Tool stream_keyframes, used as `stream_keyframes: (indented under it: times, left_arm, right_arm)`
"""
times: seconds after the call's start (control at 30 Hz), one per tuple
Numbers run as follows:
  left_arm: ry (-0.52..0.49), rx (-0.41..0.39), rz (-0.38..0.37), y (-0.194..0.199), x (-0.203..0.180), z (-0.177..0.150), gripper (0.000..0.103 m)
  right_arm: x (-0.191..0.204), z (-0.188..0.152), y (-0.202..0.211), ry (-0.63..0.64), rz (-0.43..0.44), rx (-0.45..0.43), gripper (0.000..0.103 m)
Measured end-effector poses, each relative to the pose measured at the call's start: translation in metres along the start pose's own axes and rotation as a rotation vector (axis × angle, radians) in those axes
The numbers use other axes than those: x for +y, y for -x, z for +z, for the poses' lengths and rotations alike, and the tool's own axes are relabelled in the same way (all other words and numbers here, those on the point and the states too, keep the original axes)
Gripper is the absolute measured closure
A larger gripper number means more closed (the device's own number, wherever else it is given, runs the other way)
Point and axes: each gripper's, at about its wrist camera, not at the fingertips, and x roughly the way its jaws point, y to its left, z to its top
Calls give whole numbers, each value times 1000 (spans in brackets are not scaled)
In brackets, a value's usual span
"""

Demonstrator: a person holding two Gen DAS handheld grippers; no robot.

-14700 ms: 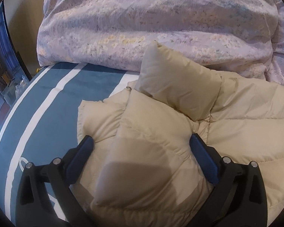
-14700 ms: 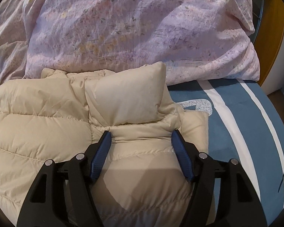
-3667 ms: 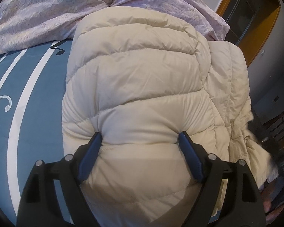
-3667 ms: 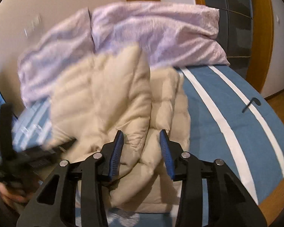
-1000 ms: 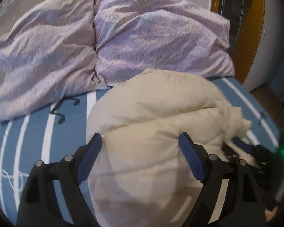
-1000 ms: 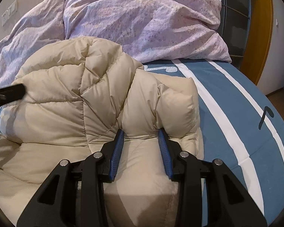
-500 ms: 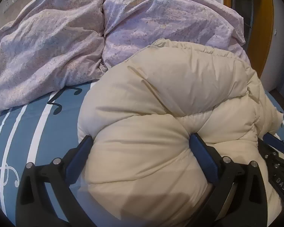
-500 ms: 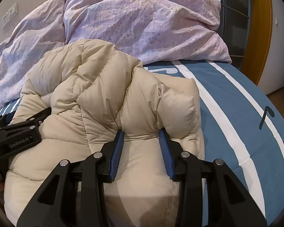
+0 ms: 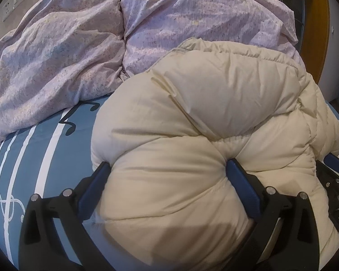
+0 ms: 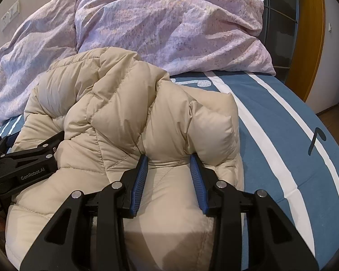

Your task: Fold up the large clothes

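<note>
A cream puffer jacket point(image 9: 203, 117) lies bunched in a thick folded mound on the blue striped bed point(image 9: 45, 149). My left gripper point(image 9: 167, 169) has its jaws wide apart around a fat roll of the jacket's near left edge. My right gripper point(image 10: 168, 160) is shut on a fold of the jacket point(image 10: 128, 113) at its near right side, the padding squeezed between the blue pads. The left gripper's black body also shows in the right wrist view point(image 10: 29, 158) against the jacket's left flank. The right gripper's tip shows at the right edge of the left wrist view point(image 9: 334, 171).
A crumpled lilac duvet point(image 10: 165, 24) is heaped along the far side of the bed, touching the jacket's far edge. Blue sheet with white stripes point(image 10: 282, 131) lies to the jacket's right. A wooden door frame point(image 10: 307, 33) stands at far right.
Both grippers have pushed the jacket bundle a little toward the duvet and lowered it; the left gripper has come closer to the roll. The right gripper's grip is unchanged.
</note>
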Motion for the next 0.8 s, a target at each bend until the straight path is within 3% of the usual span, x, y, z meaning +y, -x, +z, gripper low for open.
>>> stream_keyframes:
  times: [0.33, 0.47, 0.6, 0.8]
  left_arm:
    - [-7, 6, 11, -2, -1, 1, 2]
    - [-8, 7, 16, -2, -1, 1, 2]
    - [-5, 7, 14, -2, 0, 1, 2]
    - [-5, 4, 20, -2, 0, 1, 2]
  right_arm:
    - [0, 1, 0, 6, -1, 0, 62]
    - [-3, 12, 11, -11, 21, 39, 61]
    - [-21, 34, 39, -119, 68, -27, 61]
    - [-16, 55, 37, -130, 19, -67, 61]
